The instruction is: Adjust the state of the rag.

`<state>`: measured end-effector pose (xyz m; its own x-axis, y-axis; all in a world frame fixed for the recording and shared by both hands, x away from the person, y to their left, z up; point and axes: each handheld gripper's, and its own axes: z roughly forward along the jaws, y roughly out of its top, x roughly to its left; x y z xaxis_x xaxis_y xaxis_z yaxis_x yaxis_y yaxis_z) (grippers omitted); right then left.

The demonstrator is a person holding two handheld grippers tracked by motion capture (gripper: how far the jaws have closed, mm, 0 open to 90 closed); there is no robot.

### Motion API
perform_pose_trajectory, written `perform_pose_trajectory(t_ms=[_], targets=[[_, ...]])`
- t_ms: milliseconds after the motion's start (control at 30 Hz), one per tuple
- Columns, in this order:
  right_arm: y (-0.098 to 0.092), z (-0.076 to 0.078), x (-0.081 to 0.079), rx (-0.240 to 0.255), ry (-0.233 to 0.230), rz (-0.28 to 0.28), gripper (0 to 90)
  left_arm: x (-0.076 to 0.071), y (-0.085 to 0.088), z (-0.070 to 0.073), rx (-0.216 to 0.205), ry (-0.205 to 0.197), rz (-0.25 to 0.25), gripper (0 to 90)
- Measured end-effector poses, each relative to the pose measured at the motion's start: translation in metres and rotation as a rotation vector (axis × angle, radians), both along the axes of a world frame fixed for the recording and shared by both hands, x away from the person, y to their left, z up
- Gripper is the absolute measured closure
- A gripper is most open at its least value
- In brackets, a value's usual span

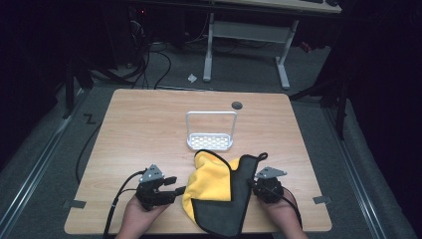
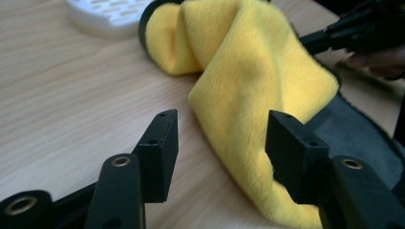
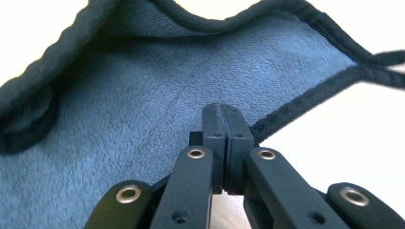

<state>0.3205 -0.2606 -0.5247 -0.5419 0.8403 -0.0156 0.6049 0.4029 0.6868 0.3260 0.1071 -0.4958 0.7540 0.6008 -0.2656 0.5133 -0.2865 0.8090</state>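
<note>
A cloth (image 1: 219,199), yellow on one face and dark grey on the other with a black hem, lies partly folded at the table's near edge. My left gripper (image 1: 178,185) sits just left of it. In the left gripper view the left gripper (image 2: 222,138) is open, and the yellow fold (image 2: 248,90) runs between and past the jaws with no pad pressing on it. My right gripper (image 1: 251,183) is at the cloth's right edge. Its jaws (image 3: 224,114) are shut at the hem of the grey face (image 3: 143,95), which rises in front of them.
A white perforated rack (image 1: 210,132) with a tall wire handle stands behind the cloth, mid-table, and its base (image 2: 102,14) is at the top left of the left gripper view. A small dark disc (image 1: 237,105) sits near the wooden table's (image 1: 149,124) far edge. Desk legs and cables are on the floor beyond.
</note>
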Motion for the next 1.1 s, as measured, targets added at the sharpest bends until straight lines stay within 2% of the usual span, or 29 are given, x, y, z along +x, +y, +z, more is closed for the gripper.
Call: perform_pose_trajectory(t_ms=[33,67,100,167,200,233,267,300,333,367,433,467,533,633,667,700,733,767,800,833,867,967,1000,1033,1067,1100], targets=[[-0.002,0.000,0.001,0.004,0.001,0.001,90.0,0.002,-0.008,0.002,-0.002,-0.008,-0.005,45.6],[0.000,0.000,0.001,-0.003,0.002,-0.003,90.0,0.007,-0.024,0.007,0.012,-0.027,-0.017,45.2],[0.000,0.000,0.001,-0.003,0.002,-0.003,90.0,0.007,-0.024,0.007,0.012,-0.027,-0.017,44.8],[0.002,0.000,0.000,-0.026,-0.011,0.001,90.0,0.017,-0.044,0.014,0.028,-0.058,-0.022,44.4],[0.002,0.000,0.000,-0.026,-0.011,0.001,90.0,0.020,-0.050,0.017,0.034,-0.069,-0.020,44.4],[0.002,0.000,0.000,-0.026,-0.011,0.002,90.0,0.030,-0.063,0.022,0.039,-0.082,-0.013,44.5],[0.002,0.000,0.000,-0.026,-0.009,0.002,90.0,0.035,-0.068,0.023,0.051,-0.082,-0.008,45.8],[0.002,0.000,0.000,-0.026,-0.009,0.002,90.0,0.035,-0.068,0.023,0.051,-0.082,-0.008,51.5],[0.002,0.000,0.000,-0.023,-0.007,0.002,90.0,0.039,-0.072,0.023,0.069,-0.070,-0.004,51.5],[0.002,0.000,0.000,-0.020,-0.004,0.003,90.0,0.043,-0.071,0.021,0.076,-0.057,-0.001,72.8],[0.002,0.000,0.000,-0.020,-0.004,0.004,90.0,0.040,-0.063,0.019,0.081,-0.056,0.002,83.1],[0.002,0.000,0.000,-0.020,-0.004,0.004,90.0,0.040,-0.063,0.019,0.081,-0.056,0.002,84.6],[0.002,0.000,0.001,-0.023,-0.008,0.006,90.0,0.034,-0.049,0.016,0.090,-0.055,0.012,85.8],[0.001,0.000,0.002,-0.028,-0.011,0.006,90.0,0.022,-0.022,0.011,0.085,-0.042,0.028,85.9],[0.001,0.000,0.003,-0.028,-0.009,0.000,90.0,0.014,-0.002,0.007,0.086,-0.031,0.045,85.9],[0.001,0.000,0.003,-0.028,-0.009,0.000,90.0,0.014,-0.002,0.007,0.086,-0.031,0.045,85.8],[0.001,0.000,0.004,-0.030,-0.011,-0.005,90.0,0.007,0.017,0.000,0.092,-0.014,0.073,85.7],[0.001,0.000,0.004,-0.030,-0.011,-0.005,90.0,0.007,0.017,0.000,0.092,-0.014,0.073,85.6],[0.001,0.001,0.006,-0.035,-0.014,-0.006,90.0,0.002,0.034,-0.011,0.089,0.019,0.093,85.0],[0.001,0.001,0.006,-0.035,-0.014,-0.006,90.0,0.002,0.034,-0.011,0.089,0.019,0.093,84.5],[0.001,0.001,0.006,-0.035,-0.013,-0.009,90.0,0.000,0.043,-0.018,0.085,0.034,0.103,84.5],[-0.003,0.000,0.010,-0.061,-0.030,-0.040,90.0,-0.006,0.063,-0.029,0.114,0.062,0.140,83.2],[-0.003,0.000,0.010,-0.061,-0.030,-0.040,90.0,-0.006,0.063,-0.029,0.114,0.062,0.140,82.8],[-0.006,0.000,0.011,-0.058,-0.029,-0.051,90.0,-0.006,0.068,-0.028,0.107,0.057,0.155,82.8],[-0.011,0.000,0.014,-0.035,-0.024,-0.068,90.0,-0.006,0.072,-0.024,0.078,0.049,0.176,82.0],[-0.013,0.000,0.015,-0.030,-0.024,-0.071,90.0,-0.006,0.072,-0.022,0.066,0.042,0.184,81.6]])
